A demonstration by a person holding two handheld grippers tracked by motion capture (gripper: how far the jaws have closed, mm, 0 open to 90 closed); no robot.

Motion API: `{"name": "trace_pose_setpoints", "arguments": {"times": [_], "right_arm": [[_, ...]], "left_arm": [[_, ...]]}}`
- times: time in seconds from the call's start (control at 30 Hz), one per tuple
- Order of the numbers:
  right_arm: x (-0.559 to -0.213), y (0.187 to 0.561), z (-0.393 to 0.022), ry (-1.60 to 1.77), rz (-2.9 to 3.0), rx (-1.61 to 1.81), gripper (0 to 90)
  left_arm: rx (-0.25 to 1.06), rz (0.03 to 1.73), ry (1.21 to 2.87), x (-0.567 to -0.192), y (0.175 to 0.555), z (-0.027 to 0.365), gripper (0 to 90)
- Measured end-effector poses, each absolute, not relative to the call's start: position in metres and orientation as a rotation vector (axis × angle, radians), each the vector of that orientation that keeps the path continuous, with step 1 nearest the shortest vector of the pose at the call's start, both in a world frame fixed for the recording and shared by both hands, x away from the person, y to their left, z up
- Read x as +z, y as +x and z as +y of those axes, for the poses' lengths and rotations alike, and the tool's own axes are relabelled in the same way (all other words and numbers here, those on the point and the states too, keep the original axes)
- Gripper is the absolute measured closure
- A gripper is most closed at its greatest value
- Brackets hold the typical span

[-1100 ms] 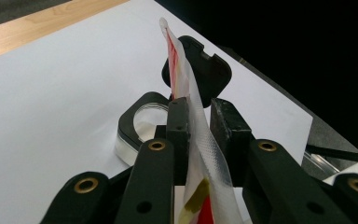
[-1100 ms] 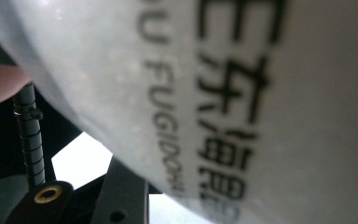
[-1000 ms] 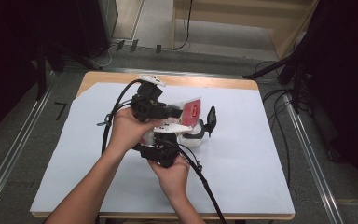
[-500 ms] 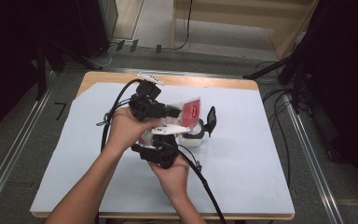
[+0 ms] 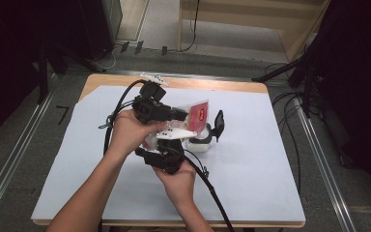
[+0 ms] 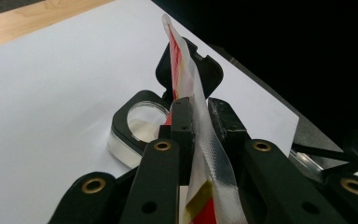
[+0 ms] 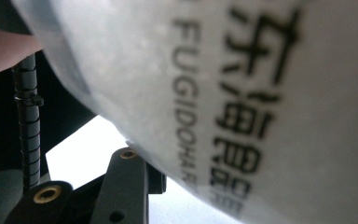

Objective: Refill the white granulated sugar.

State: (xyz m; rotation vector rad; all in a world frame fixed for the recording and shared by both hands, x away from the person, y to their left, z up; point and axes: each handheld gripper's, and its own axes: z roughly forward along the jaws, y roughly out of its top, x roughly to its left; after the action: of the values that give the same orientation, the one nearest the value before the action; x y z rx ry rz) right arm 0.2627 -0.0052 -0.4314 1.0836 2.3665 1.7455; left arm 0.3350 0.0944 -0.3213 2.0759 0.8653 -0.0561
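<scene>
A red and white plastic packet [image 5: 199, 113] is held up over the table between both grippers. My left gripper [image 5: 183, 115] points right and is shut on the packet's flat sealed edge [image 6: 186, 70], which stands upright between its pads. My right gripper [image 5: 171, 145] comes up from below, under the left hand. Its view is close against the packet's white printed side [image 7: 261, 93], with one finger [image 7: 123, 186] pressed to it. Just beyond the packet a clear round container [image 5: 200, 141] sits on the table, its black flip lid [image 5: 218, 123] standing open.
A white sheet [image 5: 251, 164] covers the wooden table [image 5: 222, 86]. Both grippers' black cables [image 5: 212, 193] trail across it towards the near edge. Dark stands and cables line the floor to the right [image 5: 299, 96].
</scene>
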Motion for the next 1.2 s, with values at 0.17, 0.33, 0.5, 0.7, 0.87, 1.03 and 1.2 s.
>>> {"name": "trace_pose_setpoints", "arguments": {"times": [0.17, 0.33, 0.5, 0.7, 0.87, 1.03, 1.2], "right_arm": [[-0.4330, 0.2643, -0.0054, 1.092, 2.373, 1.749, 63.6], [-0.4326, 0.2642, -0.0046, 1.087, 2.370, 1.757, 63.6], [-0.4315, 0.2635, -0.0051, 1.082, 2.368, 1.759, 63.6], [-0.4312, 0.2634, -0.0050, 1.082, 2.367, 1.760, 63.6], [-0.4320, 0.2636, -0.0053, 1.084, 2.369, 1.754, 63.5], [-0.4329, 0.2636, -0.0056, 1.085, 2.369, 1.752, 63.5], [-0.4330, 0.2637, -0.0056, 1.078, 2.371, 1.748, 63.2]], "left_arm": [[-0.051, 0.864, 2.081, -0.3229, 0.3364, 0.0941, 82.1], [-0.047, 0.868, 2.080, -0.3213, 0.3349, 0.0941, 82.0], [-0.040, 0.860, 2.086, -0.3200, 0.3340, 0.0937, 81.9], [-0.040, 0.859, 2.082, -0.3200, 0.3337, 0.0937, 81.8], [-0.040, 0.861, 2.085, -0.3206, 0.3332, 0.0921, 81.9], [-0.049, 0.856, 2.081, -0.3222, 0.3344, 0.0925, 82.0], [-0.045, 0.854, 2.083, -0.3223, 0.3346, 0.0928, 82.2]]}}
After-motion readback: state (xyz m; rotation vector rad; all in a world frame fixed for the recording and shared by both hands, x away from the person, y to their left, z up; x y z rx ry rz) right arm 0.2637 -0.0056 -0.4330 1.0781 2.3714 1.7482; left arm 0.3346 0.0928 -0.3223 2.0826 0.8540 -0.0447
